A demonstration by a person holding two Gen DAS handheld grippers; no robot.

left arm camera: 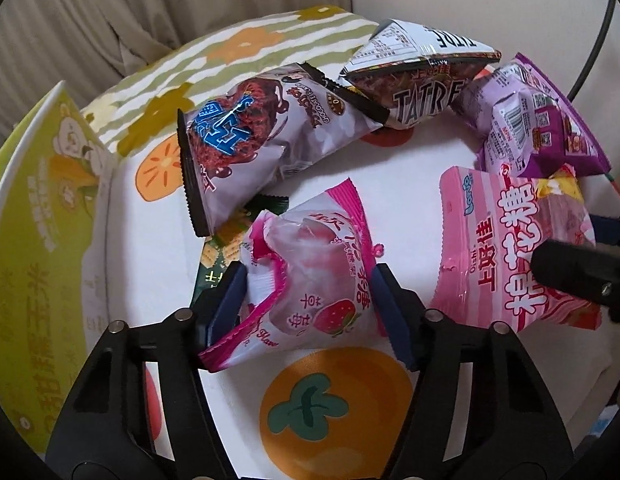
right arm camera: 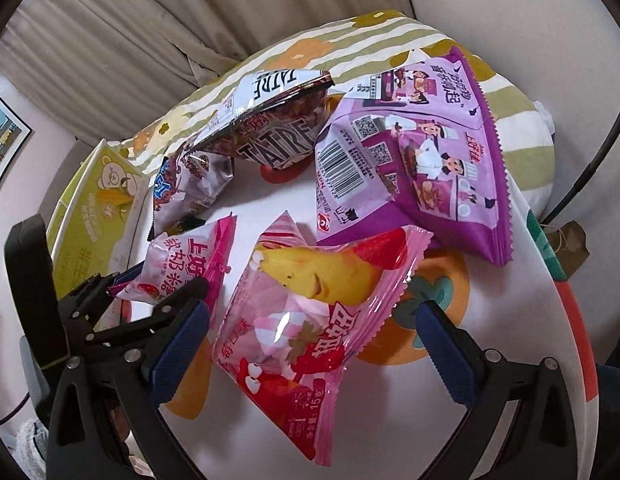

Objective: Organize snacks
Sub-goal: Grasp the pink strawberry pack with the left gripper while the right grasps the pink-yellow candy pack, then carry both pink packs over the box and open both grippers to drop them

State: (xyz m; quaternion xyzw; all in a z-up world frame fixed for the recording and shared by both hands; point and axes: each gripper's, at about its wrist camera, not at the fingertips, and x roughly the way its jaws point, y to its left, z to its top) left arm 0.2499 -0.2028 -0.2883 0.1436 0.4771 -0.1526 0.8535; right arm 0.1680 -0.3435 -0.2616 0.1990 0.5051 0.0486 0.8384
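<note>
Several snack bags lie on a white cloth with orange fruit prints. My left gripper (left arm camera: 305, 300) is shut on a pink strawberry candy bag (left arm camera: 310, 276), its blue pads pressing both sides; the bag also shows in the right wrist view (right arm camera: 181, 264). My right gripper (right arm camera: 310, 344) is open, its fingers on either side of a pink marshmallow bag (right arm camera: 310, 320) without touching; that bag shows in the left wrist view (left arm camera: 514, 248). Farther back lie a chocolate snack bag (left arm camera: 261, 136), a TATRE bag (left arm camera: 414, 80) and a purple bag (right arm camera: 414, 160).
A green and white carton (left arm camera: 41, 240) stands open at the left edge of the cloth. A small green packet (left arm camera: 217, 256) lies under the bags. A striped flowered cushion (left arm camera: 229, 52) and beige curtain are behind. A black cable (right arm camera: 606, 128) hangs at the right.
</note>
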